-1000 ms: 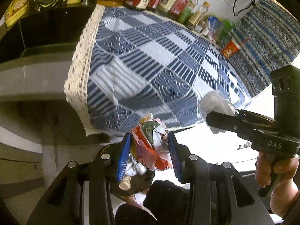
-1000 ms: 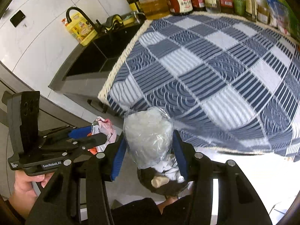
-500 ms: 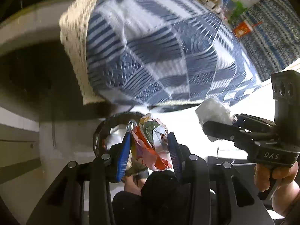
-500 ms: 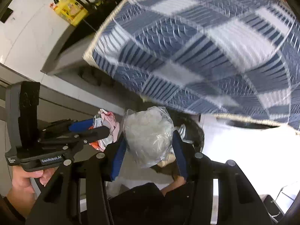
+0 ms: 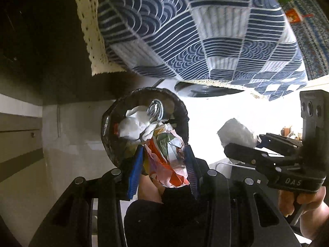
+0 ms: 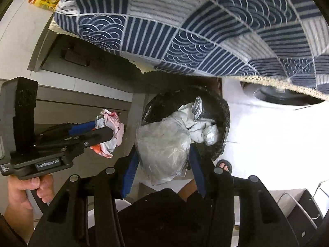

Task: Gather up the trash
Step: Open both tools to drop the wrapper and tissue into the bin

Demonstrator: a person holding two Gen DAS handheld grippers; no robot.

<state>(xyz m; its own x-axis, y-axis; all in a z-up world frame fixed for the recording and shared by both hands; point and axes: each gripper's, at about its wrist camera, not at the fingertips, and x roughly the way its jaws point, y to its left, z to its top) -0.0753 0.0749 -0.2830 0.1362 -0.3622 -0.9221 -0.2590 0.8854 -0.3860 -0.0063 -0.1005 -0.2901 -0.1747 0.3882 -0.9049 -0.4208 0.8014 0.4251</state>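
A crumpled wrapper (image 5: 167, 156), printed in red, green and white, is clamped between the blue-padded fingers of the left gripper (image 5: 164, 160). From the left wrist view it is seen directly over the open mouth of a bin (image 5: 181, 111) lined with a black bag. White crumpled paper (image 5: 133, 126) and a shiny clear piece of trash already lie inside the bin.

A clear plastic bag (image 6: 164, 146), bunched up, is held between the fingers of the right gripper (image 6: 163, 156), whose fingers stand at a moderate width around it. In the right wrist view this bag is seen over the near left edge of the bin (image 6: 224, 107), partly covering the trash inside.

Both grippers are pointed steeply downward, side by side, each held by a bare hand (image 6: 22, 187) at its handle. The right gripper is seen at the right of the left wrist view, near the bin but beside its rim rather than over it.

A blue and white patterned cloth (image 5: 205, 30) with a cream lace edge hangs over the counter above the bin. A sandalled foot (image 6: 225, 165) is seen on the pale floor just beside the bin.
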